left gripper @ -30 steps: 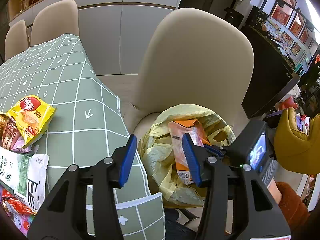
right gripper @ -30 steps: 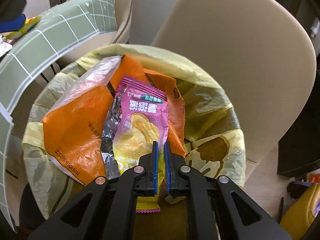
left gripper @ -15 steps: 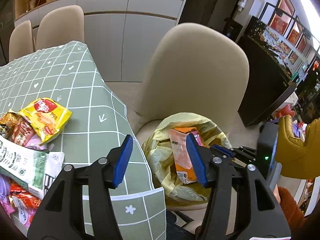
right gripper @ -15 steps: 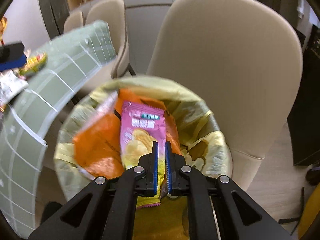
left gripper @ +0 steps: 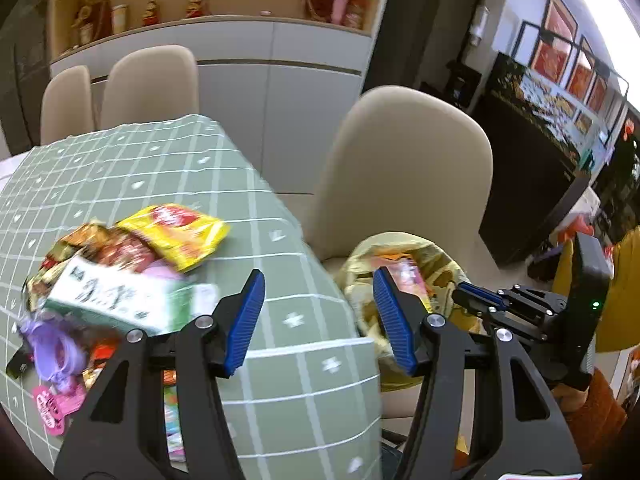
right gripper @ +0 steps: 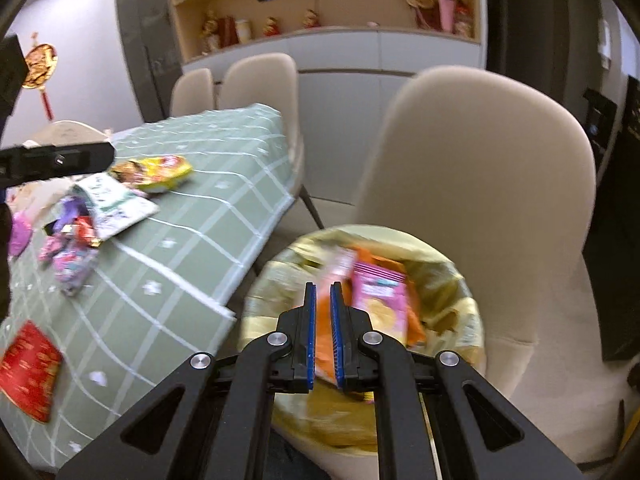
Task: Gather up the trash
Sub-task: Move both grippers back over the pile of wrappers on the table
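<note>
Glossy wrappers [left gripper: 176, 236]; matt tablecloth [left gripper: 280, 360], perhaps cloth; ribbed jaws.

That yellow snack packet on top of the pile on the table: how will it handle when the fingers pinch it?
The yellow snack packet lies flat and creased, so it is probably empty, light and floppy, and would droop from a pinch. Its glossy film may slip, so grip near an edge. It overlaps other wrappers in the pile, so they may shift as it lifts.
</note>
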{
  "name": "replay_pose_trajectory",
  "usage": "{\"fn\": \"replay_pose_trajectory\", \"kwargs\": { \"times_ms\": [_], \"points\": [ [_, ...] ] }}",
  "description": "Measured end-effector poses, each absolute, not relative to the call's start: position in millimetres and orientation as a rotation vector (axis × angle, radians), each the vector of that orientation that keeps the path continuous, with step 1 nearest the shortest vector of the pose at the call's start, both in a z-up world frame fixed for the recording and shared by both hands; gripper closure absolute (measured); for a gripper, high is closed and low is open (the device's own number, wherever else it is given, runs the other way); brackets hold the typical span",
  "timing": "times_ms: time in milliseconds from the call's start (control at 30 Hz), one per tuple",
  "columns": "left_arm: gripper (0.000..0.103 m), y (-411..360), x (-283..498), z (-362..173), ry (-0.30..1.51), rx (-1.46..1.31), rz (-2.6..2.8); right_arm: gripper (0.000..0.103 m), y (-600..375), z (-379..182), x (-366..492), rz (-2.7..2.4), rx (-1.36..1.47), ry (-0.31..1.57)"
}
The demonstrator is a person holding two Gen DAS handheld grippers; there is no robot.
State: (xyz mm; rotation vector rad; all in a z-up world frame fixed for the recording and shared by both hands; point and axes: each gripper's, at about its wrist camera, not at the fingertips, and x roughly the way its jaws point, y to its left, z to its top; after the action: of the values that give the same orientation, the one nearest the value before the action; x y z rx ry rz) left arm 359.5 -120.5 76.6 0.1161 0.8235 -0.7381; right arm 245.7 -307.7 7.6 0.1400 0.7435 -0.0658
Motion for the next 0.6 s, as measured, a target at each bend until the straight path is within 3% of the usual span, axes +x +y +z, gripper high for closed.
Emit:
{"fn": "replay_pose_trajectory", "kwargs": {
  "times_ms": [400,600],
  "points": [
    [0.049,8,385,62,0.780,0.043,-0.566,0.094,-222,19,275,0.096,0.145,0.758],
    [0.049,40,376,52,0.788,0.008,-0.566,0.094,-178,25,242,0.167,0.152,0.732]
  ]
}}
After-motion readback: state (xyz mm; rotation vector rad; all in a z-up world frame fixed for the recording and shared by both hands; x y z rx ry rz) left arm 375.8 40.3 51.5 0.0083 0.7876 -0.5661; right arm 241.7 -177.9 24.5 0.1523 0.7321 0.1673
